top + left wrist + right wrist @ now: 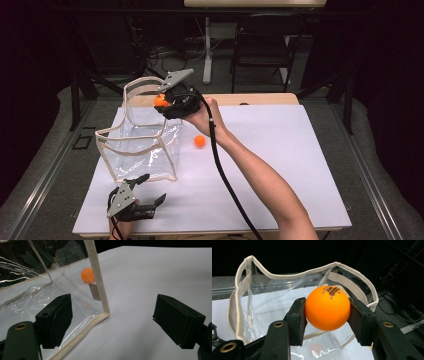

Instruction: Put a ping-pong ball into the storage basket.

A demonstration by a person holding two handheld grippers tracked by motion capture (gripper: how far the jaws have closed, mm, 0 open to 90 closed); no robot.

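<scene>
Holding orange table-tennis ball point(327, 311) clamped in right hand-held gripper point(327, 315) above clear plastic, beige-trimmed bag point(137, 142); centre over opening before release. Left hand-held gripper point(112, 322) open beside bag corner on desk point(280, 165).

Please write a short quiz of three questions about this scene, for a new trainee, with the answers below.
1. True or false: the right tool is shut on an orange ball.
2. Where does the second orange ball lie? A) inside the clear bag B) on the white table beside the bag C) between the left tool's jaws
3. How do the jaws of the left tool stand, and what is between them?

Key
1. True; the pads press on both sides of the ball, above the clear bag.
2. B
3. They stand open; the bag's near corner is between them, and the pads do not touch it.
</scene>
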